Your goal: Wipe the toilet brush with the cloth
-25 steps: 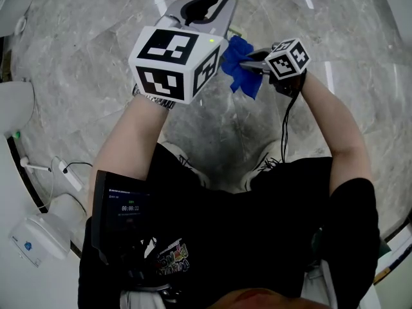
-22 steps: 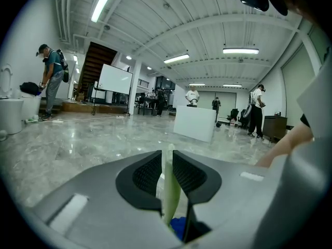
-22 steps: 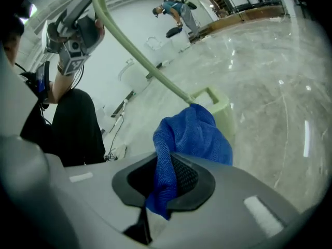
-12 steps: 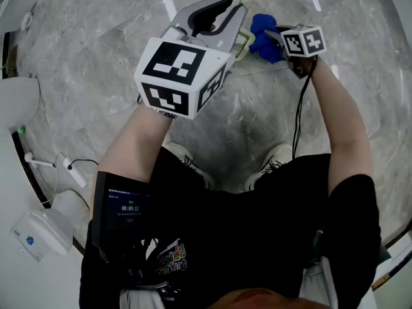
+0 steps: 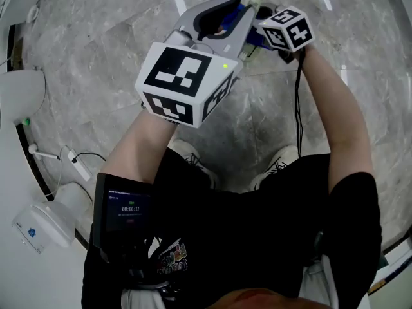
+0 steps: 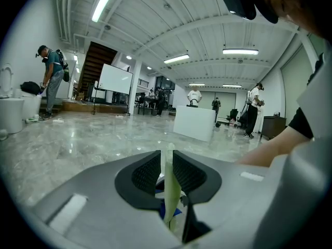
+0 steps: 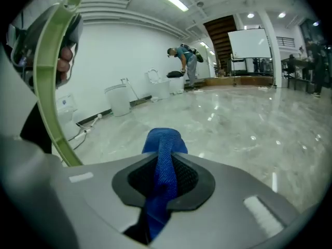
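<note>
Polished grey marble floor [image 5: 84,50] fills the head view, where the left gripper [image 5: 239,10] hides nearly all of the toilet brush [image 6: 170,191]; its fingers pinch the pale green handle. Beside it, the right gripper [image 7: 165,158] has its fingers clamped on the blue cloth [image 7: 163,139], seen from above only as a sliver

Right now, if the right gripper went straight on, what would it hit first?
Probably the grey marble floor. The right gripper, shut on the blue cloth, tilts downward, and the pale green toilet brush handle lies left of its path.
</note>
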A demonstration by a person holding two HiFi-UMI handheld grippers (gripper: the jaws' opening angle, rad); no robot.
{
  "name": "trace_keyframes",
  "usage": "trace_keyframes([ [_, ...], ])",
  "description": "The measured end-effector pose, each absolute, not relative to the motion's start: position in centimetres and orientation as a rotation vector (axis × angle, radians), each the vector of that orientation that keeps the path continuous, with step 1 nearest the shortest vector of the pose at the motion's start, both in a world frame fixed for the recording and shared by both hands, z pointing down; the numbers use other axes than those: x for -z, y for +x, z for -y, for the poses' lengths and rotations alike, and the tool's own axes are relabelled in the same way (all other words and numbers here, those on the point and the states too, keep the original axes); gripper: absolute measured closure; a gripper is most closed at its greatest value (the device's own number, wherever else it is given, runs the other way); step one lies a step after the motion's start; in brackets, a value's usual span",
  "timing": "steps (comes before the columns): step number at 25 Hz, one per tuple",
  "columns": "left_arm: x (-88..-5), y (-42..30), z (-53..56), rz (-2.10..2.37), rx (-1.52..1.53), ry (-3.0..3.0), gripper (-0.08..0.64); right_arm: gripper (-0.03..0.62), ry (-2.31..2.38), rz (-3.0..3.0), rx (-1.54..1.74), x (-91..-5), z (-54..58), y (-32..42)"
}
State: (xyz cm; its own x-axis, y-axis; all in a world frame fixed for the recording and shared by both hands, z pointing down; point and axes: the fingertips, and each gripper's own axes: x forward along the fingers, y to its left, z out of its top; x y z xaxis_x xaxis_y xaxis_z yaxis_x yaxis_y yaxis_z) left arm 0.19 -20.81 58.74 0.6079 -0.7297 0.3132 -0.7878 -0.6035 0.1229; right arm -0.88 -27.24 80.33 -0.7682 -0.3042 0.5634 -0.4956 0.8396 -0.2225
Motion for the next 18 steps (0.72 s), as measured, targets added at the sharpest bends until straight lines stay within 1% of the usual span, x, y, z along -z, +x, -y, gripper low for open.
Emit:
trace_keyframes([
  [5,-58.6,0.3,20.7,1.241,-0.332,2.594,0.485,0.541,0.892,2.218,-0.613,-85.9,29.3,9.7],
  [7,-58.5,0.4,20.8,1.238,-0.329,2.598,0.485,0.542,0.877,2.118,-0.622,-88.0,27.8,13.3],
  [9,-58.3,0.4,21.1,1.239,-0.326,2.598,0.485,0.543,0.764,2.056,-0.612,-90.1,25.0,15.0],
  [11,-58.1,0.4,21.3,1.242,-0.323,2.596,0.485,0.543,0.611,2.028,-0.593,-91.7,21.6,14.8],
  [13,-57.9,0.4,21.5,1.242,-0.321,2.595,0.485,0.543,0.471,2.034,-0.582,-92.4,18.6,12.9],
  [18,-57.8,0.5,22.0,1.247,-0.314,2.589,0.485,0.543,0.181,2.17,-0.565,-89.8,13.0,4.1],
])
